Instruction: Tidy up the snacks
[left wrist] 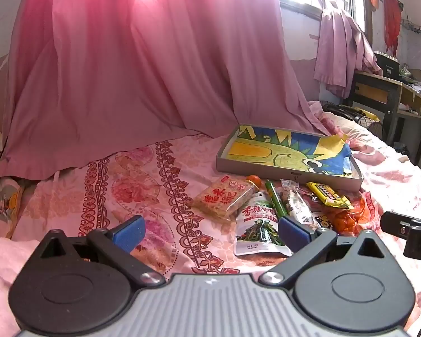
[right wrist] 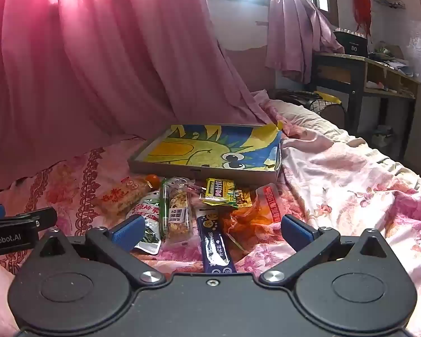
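Snacks (right wrist: 188,210) lie in a loose pile on the floral bedsheet (right wrist: 336,174), directly ahead of your right gripper (right wrist: 210,230) and just short of the shallow tray (right wrist: 199,172) with the cartoon-printed liner. Your right gripper is the nearer one: the dark blue stick pack (right wrist: 214,241) sits between its spread fingers, long axis running away from you toward the tray, almost in line with the gripper. Both grippers are released, jaws wide, nothing held. From your left gripper (left wrist: 210,231) the pile lies ahead and to its right; the white pouch with green leaf print (left wrist: 259,230) is just inside its right finger.

Materials: crinkly foil and clear film, flat and slippery, resting on soft, wrinkled cloth. Judgement: pads may snag sheet. The tray looks rigid, low-walled and empty of snacks.
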`<state>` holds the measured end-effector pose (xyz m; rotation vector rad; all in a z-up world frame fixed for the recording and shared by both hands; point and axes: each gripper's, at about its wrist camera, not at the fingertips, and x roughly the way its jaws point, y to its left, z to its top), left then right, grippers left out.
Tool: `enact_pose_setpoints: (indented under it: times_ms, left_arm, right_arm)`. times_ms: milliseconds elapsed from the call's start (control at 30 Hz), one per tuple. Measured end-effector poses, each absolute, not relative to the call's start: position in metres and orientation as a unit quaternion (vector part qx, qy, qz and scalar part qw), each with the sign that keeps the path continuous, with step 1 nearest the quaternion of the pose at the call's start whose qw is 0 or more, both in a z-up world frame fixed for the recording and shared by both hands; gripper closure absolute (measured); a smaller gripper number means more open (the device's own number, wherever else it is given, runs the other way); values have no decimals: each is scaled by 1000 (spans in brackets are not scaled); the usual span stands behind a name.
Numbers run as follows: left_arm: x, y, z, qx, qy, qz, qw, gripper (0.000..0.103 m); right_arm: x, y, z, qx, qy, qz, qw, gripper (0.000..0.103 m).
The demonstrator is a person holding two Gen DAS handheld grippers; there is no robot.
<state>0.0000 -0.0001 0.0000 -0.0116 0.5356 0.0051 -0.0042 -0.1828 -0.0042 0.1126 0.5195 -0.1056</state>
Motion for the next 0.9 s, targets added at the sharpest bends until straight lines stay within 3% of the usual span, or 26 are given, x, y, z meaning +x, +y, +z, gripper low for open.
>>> enact_pose_setpoints:
  times_ms: [900]
  left_arm:
    - [0,0,0,-7,266,2,964,0]
  right_arm:
    - [-1,-180,-6,55,259,-53,963,0]
